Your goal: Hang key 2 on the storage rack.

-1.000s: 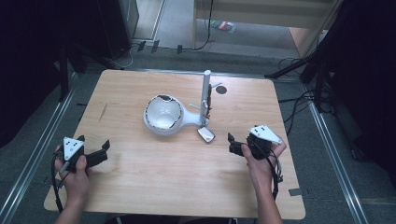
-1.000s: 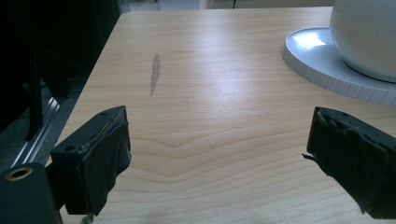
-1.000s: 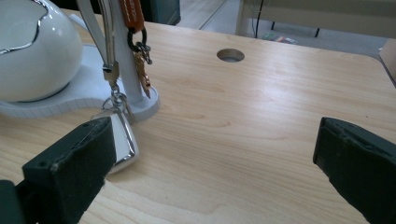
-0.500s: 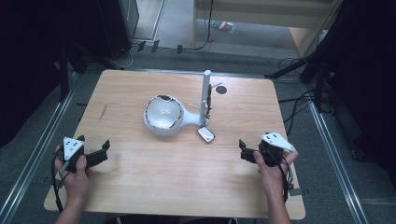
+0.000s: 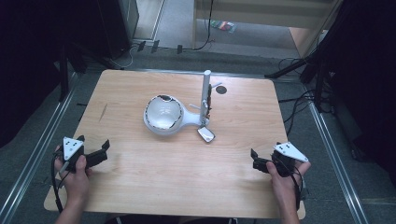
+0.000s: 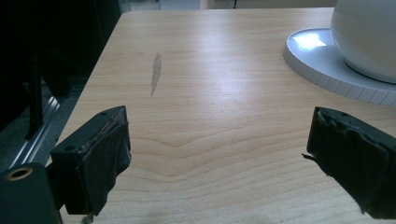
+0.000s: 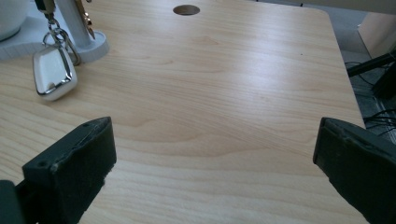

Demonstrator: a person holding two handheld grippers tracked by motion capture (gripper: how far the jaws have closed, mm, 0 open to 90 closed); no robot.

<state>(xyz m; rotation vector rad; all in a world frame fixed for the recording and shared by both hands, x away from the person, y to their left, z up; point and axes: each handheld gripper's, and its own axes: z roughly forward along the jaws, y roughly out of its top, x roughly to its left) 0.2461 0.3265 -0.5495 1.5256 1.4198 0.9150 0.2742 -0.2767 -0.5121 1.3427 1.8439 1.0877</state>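
**Both claws wide, idle at the near corners of the worktop**

Left claw (image 5: 93,151) sits at the near left of the wooden worktop (image 5: 140,186), jaws spread apart, nothing between them. Its own view looks across bare wood with a grey smear (image 6: 156,73) towards the white round base (image 6: 327,60).

Right claw (image 5: 256,159) sits at the near right, jaws likewise spread, holding nothing.

White bowl-shaped stand (image 5: 163,115) rests mid-worktop, well apart from both claws. Its upright post (image 5: 206,95) rises just right of the bowl. A white tag on a chain (image 7: 52,70) hangs from the post and lies on the wood beside the foot. Round hole (image 7: 186,9) in the far worktop.
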